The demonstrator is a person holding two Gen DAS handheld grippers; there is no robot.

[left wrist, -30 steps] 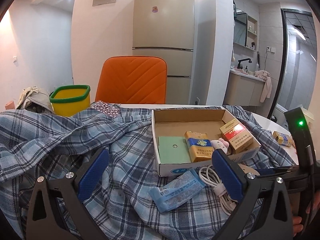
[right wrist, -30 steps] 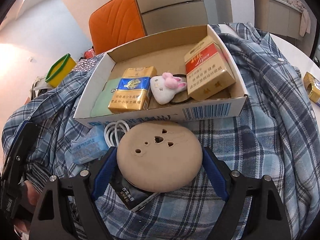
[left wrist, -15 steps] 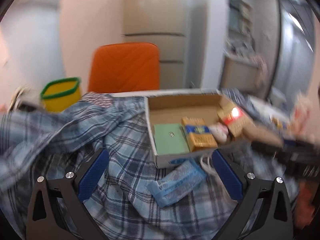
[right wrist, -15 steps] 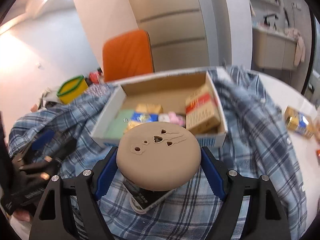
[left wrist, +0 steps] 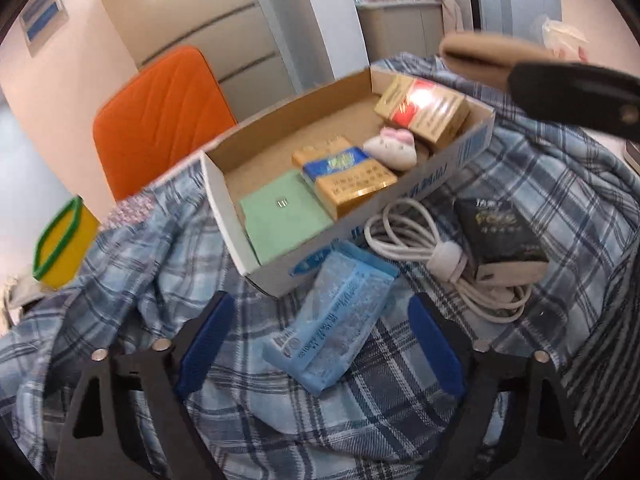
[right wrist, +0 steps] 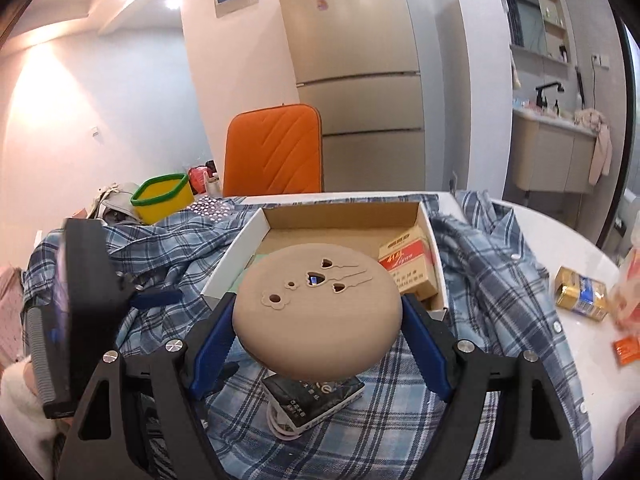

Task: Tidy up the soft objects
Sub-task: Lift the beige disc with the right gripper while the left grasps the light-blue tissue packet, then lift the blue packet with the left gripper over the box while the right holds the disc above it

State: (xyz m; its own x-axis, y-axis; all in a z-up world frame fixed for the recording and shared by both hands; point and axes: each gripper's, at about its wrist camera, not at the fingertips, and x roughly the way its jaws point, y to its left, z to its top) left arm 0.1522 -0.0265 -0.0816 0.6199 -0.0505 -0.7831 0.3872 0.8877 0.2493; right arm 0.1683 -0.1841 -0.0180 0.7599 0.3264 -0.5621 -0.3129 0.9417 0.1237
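A blue soft tissue packet (left wrist: 336, 312) lies on the plaid shirt (left wrist: 160, 240), between the blue pads of my left gripper (left wrist: 320, 344). The jaws are closing and the pads stand clear of the packet on both sides. My right gripper (right wrist: 316, 332) is shut on a tan round pad (right wrist: 316, 308) with small cut-out shapes, held in the air over the near end of the cardboard box (right wrist: 256, 236). In the left wrist view the same pad (left wrist: 480, 56) shows at the top right. A small white plush toy (left wrist: 392, 148) lies inside the box (left wrist: 440, 176).
The box also holds cigarette packs (left wrist: 348, 176) and a green card (left wrist: 284, 216). A black box (left wrist: 500, 228) and a coiled white cable (left wrist: 420, 240) lie beside it on the shirt. Behind stand an orange chair (right wrist: 276, 148) and a yellow bin (right wrist: 164, 196). A gold packet (right wrist: 580, 292) lies on the white table.
My left gripper has tipped down and rolled toward the blue packet, and its jaws have narrowed. My right gripper has lifted the tan pad off the shirt, uncovering the black box.
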